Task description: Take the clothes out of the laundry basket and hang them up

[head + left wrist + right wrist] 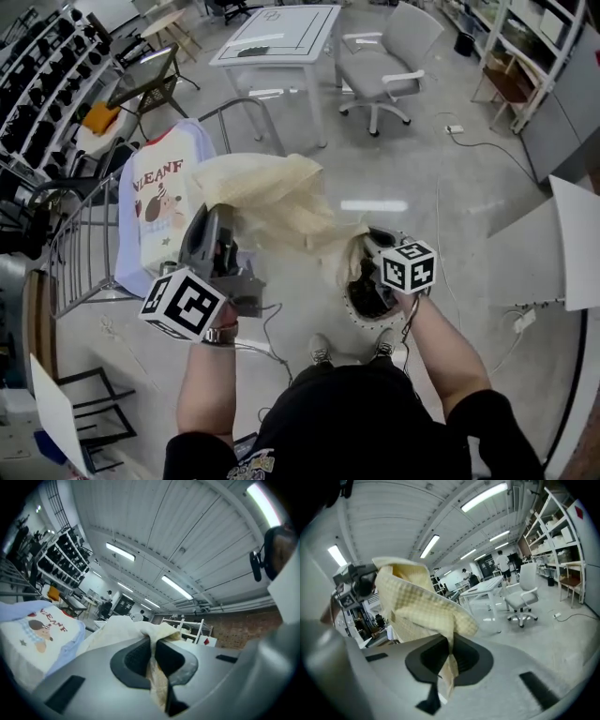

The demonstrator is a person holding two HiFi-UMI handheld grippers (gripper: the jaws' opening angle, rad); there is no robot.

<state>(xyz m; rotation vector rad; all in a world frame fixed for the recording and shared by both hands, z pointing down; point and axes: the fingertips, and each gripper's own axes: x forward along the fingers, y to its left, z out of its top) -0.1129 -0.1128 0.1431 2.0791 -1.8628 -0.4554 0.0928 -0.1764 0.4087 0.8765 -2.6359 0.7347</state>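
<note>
- The floor [469,216] is pale grey polished concrete that mirrors the ceiling lights. A thin cable trails across it at the right of the head view.
- The room is a large workshop. One white table [281,37] and one grey office chair [389,61] stand at top centre. There is dark shelving [47,75] at upper left and white shelving [548,37] at upper right.
- One metal drying rack [80,248] stands at the left. One white T-shirt [159,211] with pale blue sleeves and a cartoon print hangs over it.
- One cream checked garment [272,202] stretches across the centre of the frame between the two grippers (it sags in loose folds, clear of the floor).
- The left gripper [216,217], at lower left, has its jaws clamped on one edge of that garment.
- The right gripper [361,248], right of centre, has its jaws pinched on the other edge.
- One round laundry basket [356,314] sits on the floor just below the right gripper, its inside dark.
</note>
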